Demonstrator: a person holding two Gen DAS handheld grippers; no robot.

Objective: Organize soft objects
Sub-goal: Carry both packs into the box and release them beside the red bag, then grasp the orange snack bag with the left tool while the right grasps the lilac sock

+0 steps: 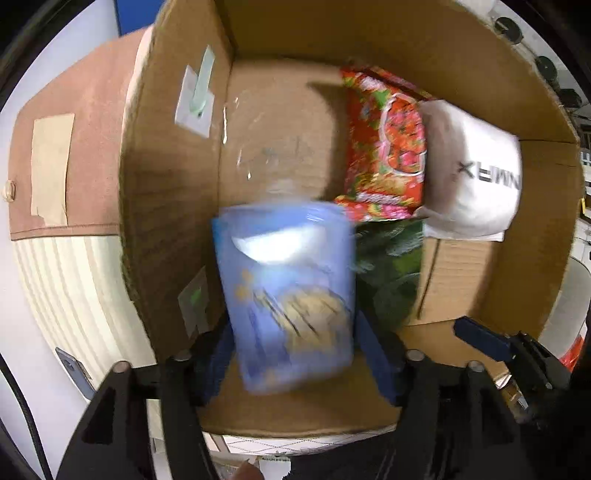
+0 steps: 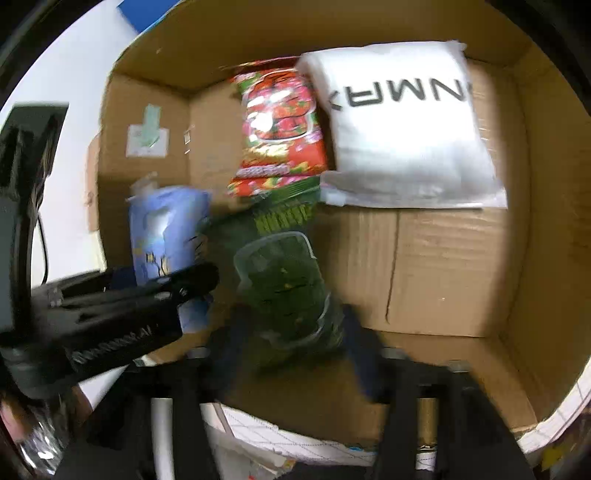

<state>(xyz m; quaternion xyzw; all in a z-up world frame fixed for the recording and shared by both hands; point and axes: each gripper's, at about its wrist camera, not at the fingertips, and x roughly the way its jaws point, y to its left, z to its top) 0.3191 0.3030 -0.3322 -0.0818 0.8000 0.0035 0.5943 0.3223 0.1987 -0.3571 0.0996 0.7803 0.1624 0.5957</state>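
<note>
Both grippers reach into an open cardboard box [image 1: 369, 33]. My left gripper [image 1: 291, 354] is shut on a blue snack packet [image 1: 288, 295], holding it upright at the box's near left; it also shows in the right wrist view [image 2: 166, 232]. My right gripper [image 2: 291, 347] is shut on a green snack packet [image 2: 284, 280] beside the blue one; the green packet shows in the left wrist view [image 1: 391, 273]. A red snack packet [image 1: 384, 144] [image 2: 280, 129] and a white soft package [image 1: 472, 170] [image 2: 402, 122] lie at the box's far side.
The box [image 2: 443, 266] has bare floor at its right half. Its left wall [image 1: 173, 177] carries a taped label. Outside on the left stands a brown and cream surface [image 1: 66, 147]. A gridded white sheet [image 2: 288, 439] lies under the box's near edge.
</note>
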